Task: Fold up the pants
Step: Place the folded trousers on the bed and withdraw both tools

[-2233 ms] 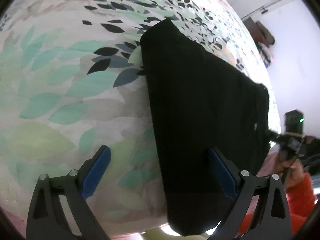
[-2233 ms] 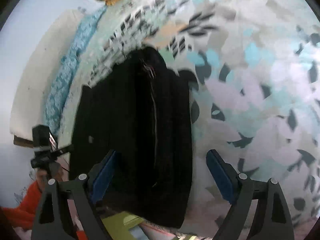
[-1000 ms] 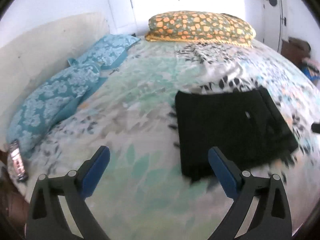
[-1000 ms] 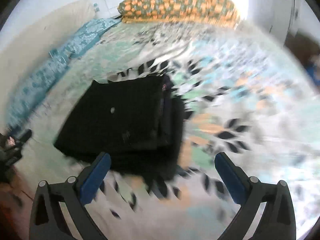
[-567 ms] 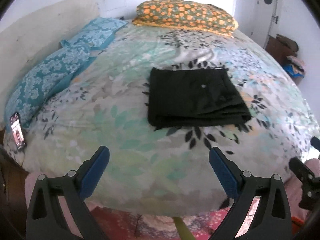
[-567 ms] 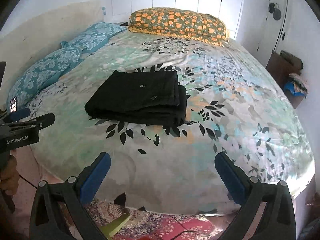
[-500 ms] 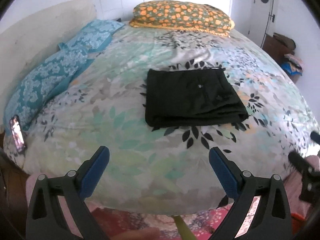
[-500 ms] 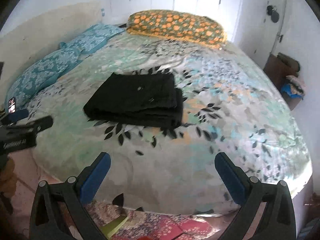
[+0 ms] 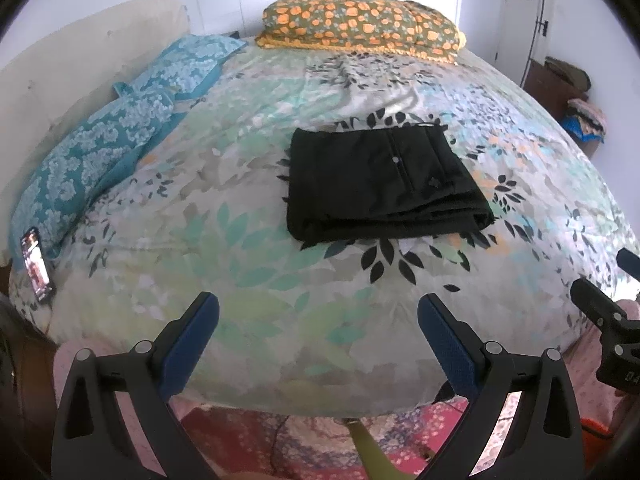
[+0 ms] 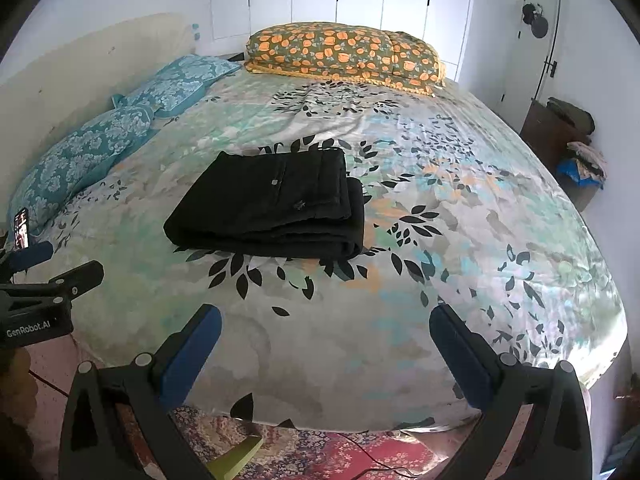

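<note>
The left tongs (image 9: 318, 322) and the right tongs (image 10: 324, 334) both stand spread wide and pinch nothing, held off the near edge of the bed (image 10: 460, 240), above a patterned rug (image 10: 320, 452). Well ahead of them the black pants (image 9: 380, 184) lie folded into a flat rectangle near the middle of the leaf-print cover. Farther off, an orange-flowered pillow (image 10: 344, 56) sits at the far edge, blue pillows (image 9: 100, 156) line the left side, and a phone (image 9: 36, 266) lies at the left corner.

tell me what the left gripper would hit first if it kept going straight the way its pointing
Most likely the leaf-print bedspread near the foot of the bed. The open left gripper is empty and aims at bare cover, short of the folded black pants. Depth is unclear in the fisheye, so a shallower line might reach the pants.
</note>
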Demonstrator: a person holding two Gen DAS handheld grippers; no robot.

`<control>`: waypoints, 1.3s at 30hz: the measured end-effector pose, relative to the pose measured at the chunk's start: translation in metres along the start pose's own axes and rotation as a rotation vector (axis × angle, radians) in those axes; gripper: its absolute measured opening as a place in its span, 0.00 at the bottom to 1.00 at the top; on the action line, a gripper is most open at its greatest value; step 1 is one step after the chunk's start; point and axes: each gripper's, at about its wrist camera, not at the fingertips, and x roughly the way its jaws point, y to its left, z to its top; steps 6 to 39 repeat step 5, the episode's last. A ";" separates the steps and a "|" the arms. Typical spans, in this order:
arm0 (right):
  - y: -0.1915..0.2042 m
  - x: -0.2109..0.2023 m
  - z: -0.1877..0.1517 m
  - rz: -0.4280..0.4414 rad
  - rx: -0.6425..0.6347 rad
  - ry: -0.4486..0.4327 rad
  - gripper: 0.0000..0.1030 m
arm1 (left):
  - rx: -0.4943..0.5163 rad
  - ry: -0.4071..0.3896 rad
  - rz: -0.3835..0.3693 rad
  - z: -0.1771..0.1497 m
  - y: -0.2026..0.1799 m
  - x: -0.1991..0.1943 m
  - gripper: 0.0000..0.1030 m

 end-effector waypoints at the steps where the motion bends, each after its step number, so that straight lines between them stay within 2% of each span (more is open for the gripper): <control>1: 0.000 0.000 0.000 -0.001 0.001 -0.001 1.00 | -0.006 0.009 -0.006 0.000 0.000 0.001 0.97; 39: 0.000 0.000 0.001 0.002 0.002 -0.002 1.00 | -0.011 0.005 -0.006 -0.003 0.000 0.002 0.97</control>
